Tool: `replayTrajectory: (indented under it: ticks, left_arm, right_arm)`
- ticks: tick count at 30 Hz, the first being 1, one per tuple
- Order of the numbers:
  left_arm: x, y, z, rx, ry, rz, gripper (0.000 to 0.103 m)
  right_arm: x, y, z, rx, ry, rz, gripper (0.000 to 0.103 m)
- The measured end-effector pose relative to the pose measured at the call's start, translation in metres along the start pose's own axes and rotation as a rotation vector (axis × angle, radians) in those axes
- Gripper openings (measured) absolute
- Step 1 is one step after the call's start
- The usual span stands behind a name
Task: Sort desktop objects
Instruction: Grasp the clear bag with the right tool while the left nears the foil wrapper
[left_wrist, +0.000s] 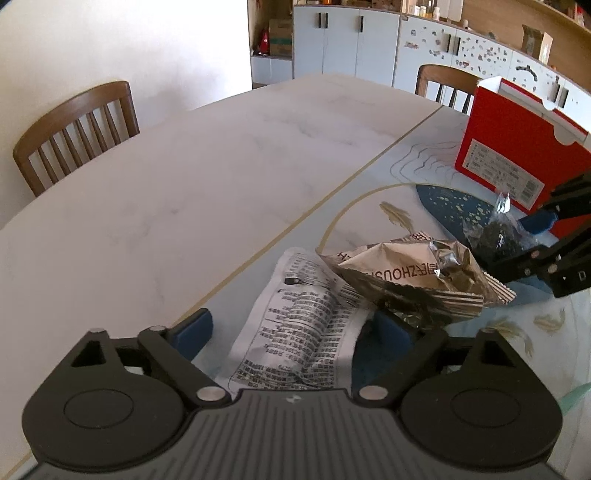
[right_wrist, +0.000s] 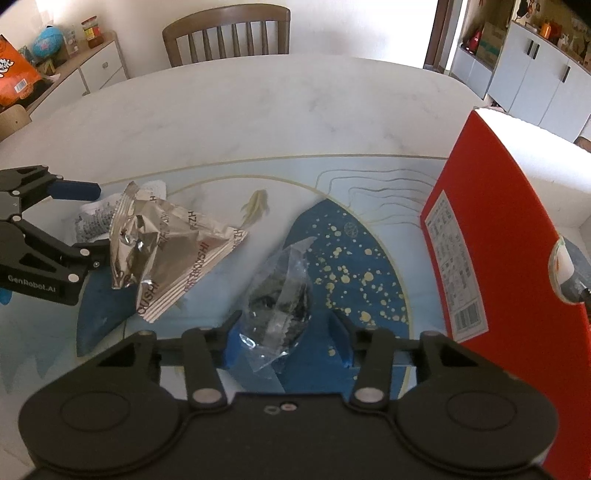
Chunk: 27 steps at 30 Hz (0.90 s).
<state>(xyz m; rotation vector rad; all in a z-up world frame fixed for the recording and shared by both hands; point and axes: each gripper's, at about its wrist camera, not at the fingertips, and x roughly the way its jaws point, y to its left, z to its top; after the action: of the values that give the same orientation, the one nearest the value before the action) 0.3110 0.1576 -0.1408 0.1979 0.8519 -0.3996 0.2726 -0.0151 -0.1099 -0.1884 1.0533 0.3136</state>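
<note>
- Left gripper (left_wrist: 291, 328): blue fingers (left_wrist: 195, 328) spread wide, one each side of a white printed wrapper (left_wrist: 299, 325). Not pinching yet, nothing held.
- Looks lined up to grab that wrapper next.
- White printed wrapper lies flat on the table mat (left_wrist: 424, 177), partly tucked under a crinkly silver snack bag (left_wrist: 413, 280).
- Might drag the silver bag along when lifted, since the bag rests on top of the paper.
- Right gripper (right_wrist: 286, 336): about half open, blue fingers (right_wrist: 341, 339) on both sides of a clear plastic bag (right_wrist: 280, 291) with dark bits inside.
- Left finger looks to be touching the bag; right finger stands a little apart from it. No real squeeze yet, so nothing held.
- Clear bag sits on the dark blue part of the mat, just in front of the right gripper.
- Soft and floppy bag, so likely to crumple or slip when pinched.
- Silver snack bag lies between the two grippers, open and bent, near the clear bag but not touching it as far as can be told.
- Red box (right_wrist: 491, 236) stands open beside the right gripper, close to the clear bag. Good guess: meant as the bin for the trash.
- Sorting seems just begun: all three bits of trash on the mat, none in the box.
- Rest of the white table (left_wrist: 184, 184) bare, with wooden chairs (left_wrist: 77, 129) pushed in around it.
</note>
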Motion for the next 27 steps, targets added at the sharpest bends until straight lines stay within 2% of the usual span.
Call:
replayTrajectory:
  ticks: [2,4,13,27]
  left_arm:
    - [-0.002,-0.002,0.001,-0.001,-0.007,0.002,0.080]
    - [-0.003,-0.004,0.002,-0.004,-0.006,0.003,0.072]
    - [-0.007,-0.013,-0.003,-0.034,0.000,0.031,0.070]
    - [-0.046,-0.027,-0.028,-0.154,0.001,0.081,0.069]
  right_arm:
    - [0.000,0.000,0.000,0.001,0.000,-0.004,0.045]
    - [-0.001,0.000,0.000,-0.001,-0.001,-0.007,0.038]
    - [-0.009,-0.004,-0.003,0.019,-0.009,0.006,0.027]
    - [-0.044,-0.005,-0.018,0.013,-0.043,0.018,0.026]
